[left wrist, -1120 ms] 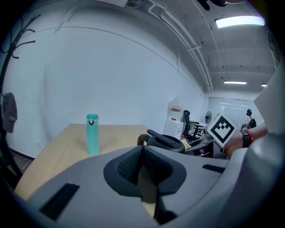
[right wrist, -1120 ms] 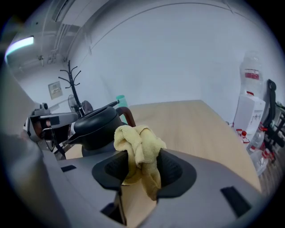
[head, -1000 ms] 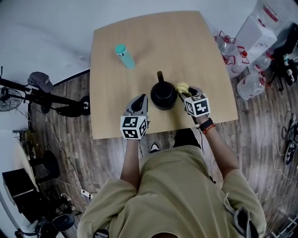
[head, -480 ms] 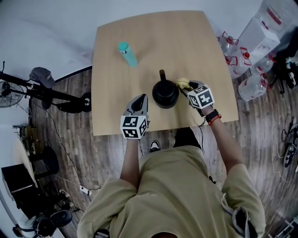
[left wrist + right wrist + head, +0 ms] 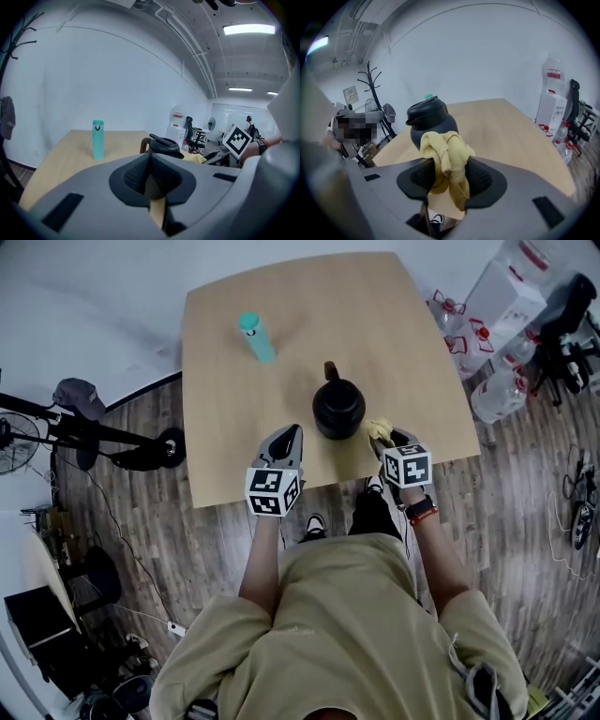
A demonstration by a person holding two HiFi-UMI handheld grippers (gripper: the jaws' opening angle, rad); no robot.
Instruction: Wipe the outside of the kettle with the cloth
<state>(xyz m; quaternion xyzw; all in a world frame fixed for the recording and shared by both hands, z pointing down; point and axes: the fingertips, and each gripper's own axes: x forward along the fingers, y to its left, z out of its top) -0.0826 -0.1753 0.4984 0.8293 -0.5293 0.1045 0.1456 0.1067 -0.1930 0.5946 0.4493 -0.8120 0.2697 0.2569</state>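
Head view: the kettle (image 5: 338,409) stands upright on the counter (image 5: 309,306), about midway across and toward the near edge, its handle pointing away from the person. The right tongs (image 5: 385,439) sit just to its near-right, and the yellow cloth (image 5: 378,429) bunched at their tip lies beside the kettle's flank, with a thin strip of counter seeming to show between them. The left tongs (image 5: 287,434) rest to the kettle's near-left, farther off than the right. A teal bottle (image 5: 255,338) stands well apart at the far left.

Left gripper view: these tongs are closed with nothing between the pads. The kettle rises just past their tip, slightly right of centre, with the cloth peeking out beyond it on the right.

Right gripper view: the pads are clamped on the cloth, whose folds spill over and below them. The kettle stands directly ahead and a little left, spout to the left. The cloth overlaps it here, so whether they touch cannot be told.

The right tongs are plainly the nearer, so I judge the next wipe calls for a short push forward and left onto the kettle's side.
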